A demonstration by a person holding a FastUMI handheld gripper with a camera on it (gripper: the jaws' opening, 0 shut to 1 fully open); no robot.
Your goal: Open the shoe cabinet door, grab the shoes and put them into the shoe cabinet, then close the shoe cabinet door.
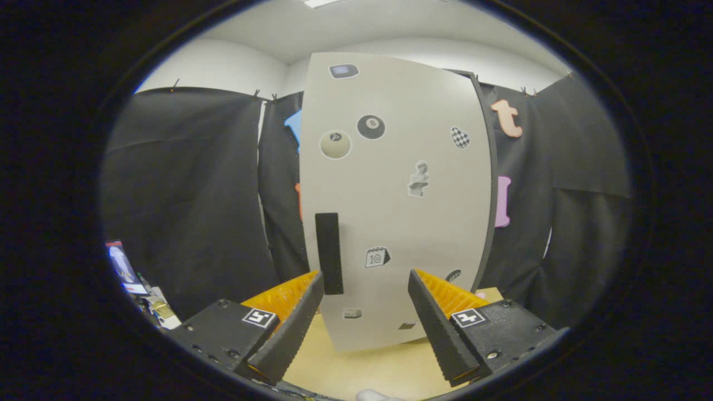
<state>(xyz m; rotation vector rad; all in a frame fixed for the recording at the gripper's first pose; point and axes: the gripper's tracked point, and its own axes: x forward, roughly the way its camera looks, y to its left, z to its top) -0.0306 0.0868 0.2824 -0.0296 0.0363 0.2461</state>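
Observation:
A tall light-grey shoe cabinet door [395, 195] stands just ahead of my fingers, its face dotted with several stickers. A black vertical handle [328, 253] runs down the door's left side, a little ahead of my left finger's tip and slightly inside it. My gripper [365, 275] is open, both fingers spread wide with nothing between them. The door looks closed or nearly so, with a dark edge along its right side. A small pale shape [376, 395], perhaps part of a shoe, peeks up below the fingers.
The cabinet stands on a light wooden table top [367, 367]. Black cloth walls hang close behind and on both sides. Some small items and a screen [125, 267] sit low at the far left.

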